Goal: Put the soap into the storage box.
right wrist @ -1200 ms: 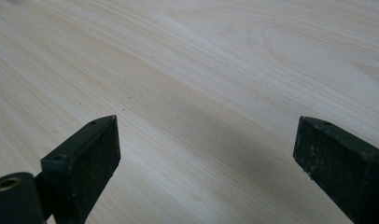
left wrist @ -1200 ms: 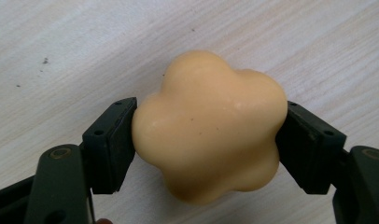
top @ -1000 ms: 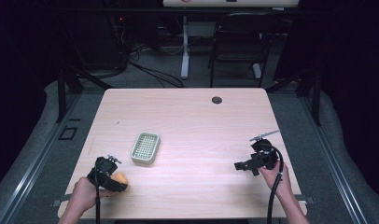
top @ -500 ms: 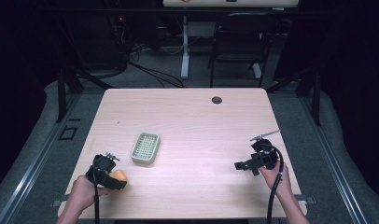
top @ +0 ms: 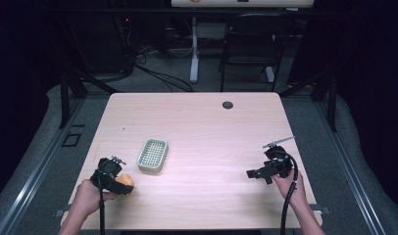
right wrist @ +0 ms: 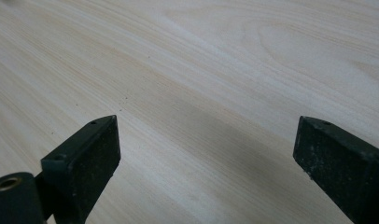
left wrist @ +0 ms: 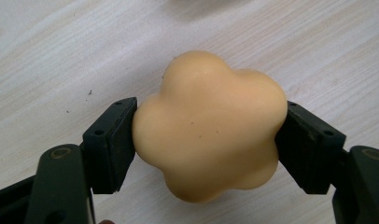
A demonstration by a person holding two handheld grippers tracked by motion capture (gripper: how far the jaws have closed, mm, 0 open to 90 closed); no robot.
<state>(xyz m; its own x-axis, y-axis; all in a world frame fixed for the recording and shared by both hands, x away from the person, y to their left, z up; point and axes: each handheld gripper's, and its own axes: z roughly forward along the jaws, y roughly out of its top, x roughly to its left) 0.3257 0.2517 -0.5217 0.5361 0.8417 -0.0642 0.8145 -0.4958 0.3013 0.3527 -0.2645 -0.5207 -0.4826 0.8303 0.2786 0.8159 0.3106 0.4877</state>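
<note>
At the desk's (top: pixel 197 122) near left corner, the left gripper (top: pixel 119 182) had its jaws clenched on a soap (top: pixel 125 180), an orange, flower-shaped lump. From the left gripper view, the two pads pressed the soap (left wrist: pixel 208 126) on opposite sides, across its lobed width, with the wood just under it; whether it rested on the desk or hung barely above could not be told. Across the near edge, well apart, the right gripper (top: pixel 252 173) hovered low with its jaws released and nothing between them, only bare wood showing in the right gripper view, jaws pointing left toward the middle of the desk.

Just beyond the soap, up and to its right, lay the dish (top: pixel 153 155), a pale green tray with a slotted grid, its long axis running roughly away from the person and tilted a little to the right. The left hand (top: pixel 89 196) was far nearer to it than the right. Judging by this, the coming move was a short carry forward and rightward, lowering the soap onto the grid. Farther off, a small dark grommet (top: pixel 228 105) sat near the far edge.
</note>
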